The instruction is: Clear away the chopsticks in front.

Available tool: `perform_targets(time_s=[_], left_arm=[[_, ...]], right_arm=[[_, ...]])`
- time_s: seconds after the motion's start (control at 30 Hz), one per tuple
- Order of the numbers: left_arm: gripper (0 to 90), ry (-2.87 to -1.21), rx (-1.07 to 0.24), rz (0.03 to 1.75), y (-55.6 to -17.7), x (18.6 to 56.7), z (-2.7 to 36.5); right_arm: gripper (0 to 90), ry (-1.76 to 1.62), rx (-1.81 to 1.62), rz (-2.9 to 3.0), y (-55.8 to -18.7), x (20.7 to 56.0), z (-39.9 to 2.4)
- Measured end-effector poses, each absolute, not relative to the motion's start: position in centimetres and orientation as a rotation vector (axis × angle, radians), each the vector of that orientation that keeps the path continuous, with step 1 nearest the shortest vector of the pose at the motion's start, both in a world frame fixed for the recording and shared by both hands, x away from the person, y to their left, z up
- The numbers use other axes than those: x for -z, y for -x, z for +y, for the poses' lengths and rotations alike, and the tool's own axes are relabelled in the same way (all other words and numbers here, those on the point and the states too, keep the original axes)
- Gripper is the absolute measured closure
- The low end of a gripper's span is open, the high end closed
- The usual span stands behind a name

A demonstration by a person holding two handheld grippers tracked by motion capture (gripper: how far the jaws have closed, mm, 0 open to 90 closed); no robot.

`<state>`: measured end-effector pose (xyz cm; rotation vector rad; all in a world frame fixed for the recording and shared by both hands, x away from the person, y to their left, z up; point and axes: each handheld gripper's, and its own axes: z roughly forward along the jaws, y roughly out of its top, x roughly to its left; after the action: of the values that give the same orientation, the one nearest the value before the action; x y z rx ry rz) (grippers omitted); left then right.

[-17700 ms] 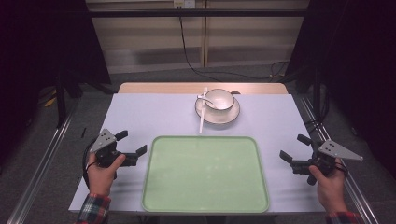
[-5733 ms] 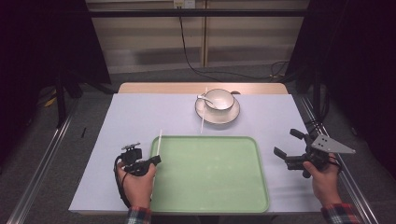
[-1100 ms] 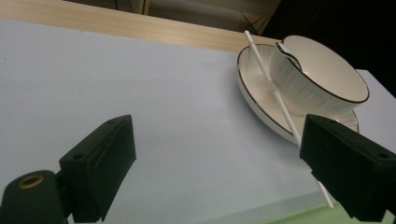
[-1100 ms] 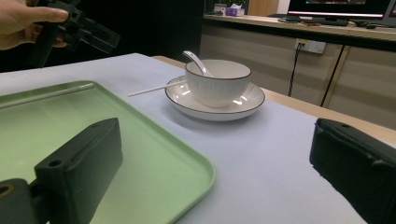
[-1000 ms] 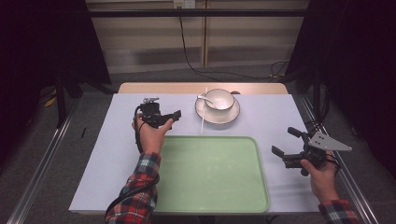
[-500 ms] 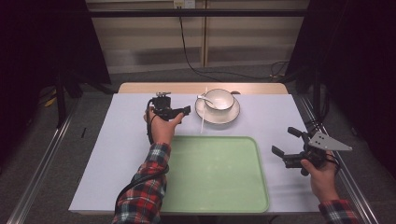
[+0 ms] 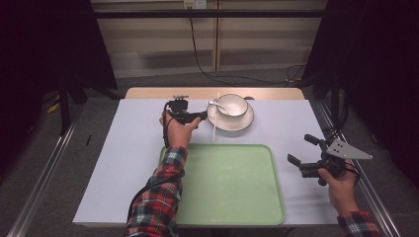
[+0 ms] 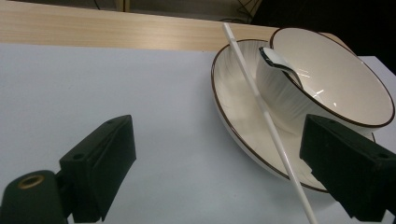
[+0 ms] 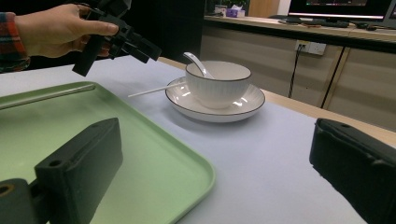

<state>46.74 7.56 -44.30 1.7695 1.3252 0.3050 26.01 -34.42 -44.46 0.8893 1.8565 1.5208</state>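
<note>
A white bowl (image 7: 233, 103) with a dark rim stands on a matching saucer (image 7: 243, 122) at the back of the table, a metal spoon (image 7: 216, 104) leaning in it. A thin white stick (image 7: 215, 126) lies across the saucer's left rim. My left gripper (image 7: 200, 117) hovers just left of the saucer, open. In the left gripper view the stick (image 8: 275, 135) runs between the open jaws, nearer the right one, untouched, beside the saucer (image 8: 238, 112) and bowl (image 8: 341, 88). My right gripper (image 7: 300, 149) is open and holds nothing, right of the green tray (image 7: 227, 192).
The tray (image 9: 121, 154) lies bare on the pale mat (image 7: 133, 143) at the front centre. A wooden table edge (image 7: 148, 93) runs behind the saucer. The right gripper view shows the left gripper (image 9: 135, 46) in a hand above the tray's far corner.
My left gripper has moved right and slightly back along the table, ending close to the saucer's left side. The right gripper has stayed where it was.
</note>
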Motion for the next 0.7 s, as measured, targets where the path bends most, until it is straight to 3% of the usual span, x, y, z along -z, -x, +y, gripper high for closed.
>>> perform_targets(time_s=[0.7], left_arm=[[10.3, -1.825, -0.283, 1.296, -48.3, 45.4, 4.9]], right_arm=[[1.8, -0.881, -1.523, 1.856, -26.1, 44.4, -34.5]])
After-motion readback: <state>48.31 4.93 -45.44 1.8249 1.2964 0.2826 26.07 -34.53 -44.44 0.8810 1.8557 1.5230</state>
